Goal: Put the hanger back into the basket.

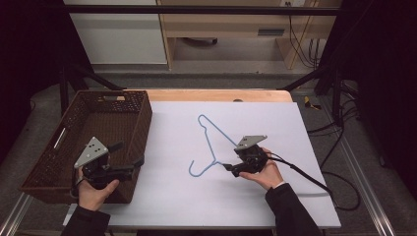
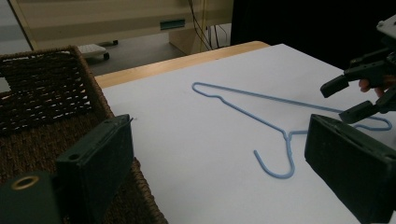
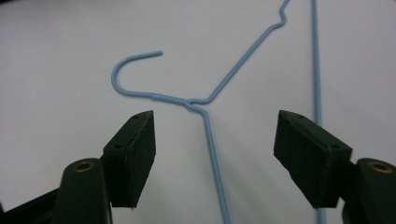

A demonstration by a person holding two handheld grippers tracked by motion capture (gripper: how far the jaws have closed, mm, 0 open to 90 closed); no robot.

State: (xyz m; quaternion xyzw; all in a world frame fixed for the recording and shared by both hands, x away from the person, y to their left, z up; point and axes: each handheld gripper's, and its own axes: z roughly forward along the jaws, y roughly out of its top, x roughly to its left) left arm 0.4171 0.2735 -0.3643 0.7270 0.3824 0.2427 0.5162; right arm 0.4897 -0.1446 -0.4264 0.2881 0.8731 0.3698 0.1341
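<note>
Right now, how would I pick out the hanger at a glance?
Start at the white sheet covering the table, right of the brown wicker basket. Near its middle lies the hanger, flat, hook toward the person, the right gripper open around one shoulder wire just below the neck. It is the one thin, pale blue wire outline there.

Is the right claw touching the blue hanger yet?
Apart. In the right gripper view the right claw stands open, its pads either side of the blue hanger, with white table showing between each pad and the wire.
</note>
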